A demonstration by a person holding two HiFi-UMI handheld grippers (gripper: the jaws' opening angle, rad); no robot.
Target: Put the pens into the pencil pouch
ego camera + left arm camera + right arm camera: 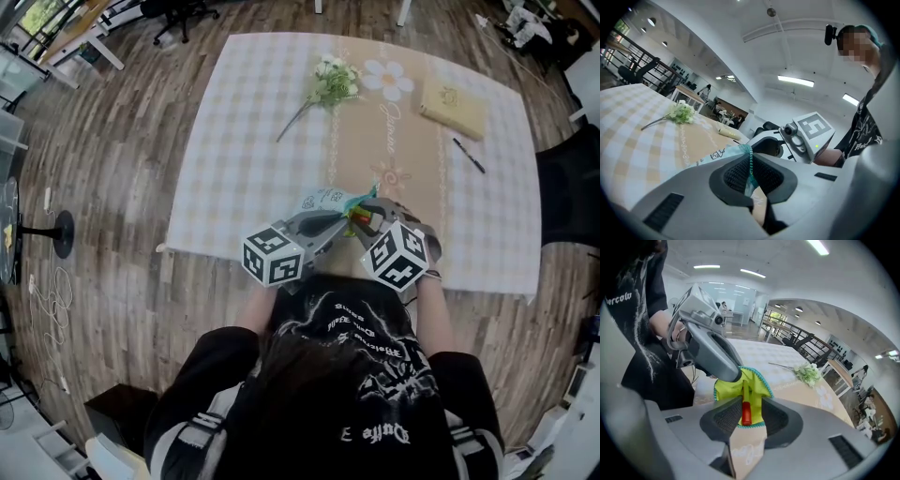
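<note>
The pencil pouch [328,200] hangs just above the table's near edge, between both grippers. My left gripper [341,219] is shut on the pouch's teal zipper edge [749,157] and holds the mouth open. The yellow lining [757,385] shows in the right gripper view. A red pen [746,409] stands in that mouth, between the jaws of my right gripper [749,422]. There is a gap on each side of the pen, so the pads do not press on it. A black pen [469,156] lies on the table at the far right.
A bunch of white flowers [333,84] lies at the far middle of the checked tablecloth [234,141]. A yellow booklet [454,106] sits at the far right, near the black pen. Black chairs stand to the right of the table and beyond it.
</note>
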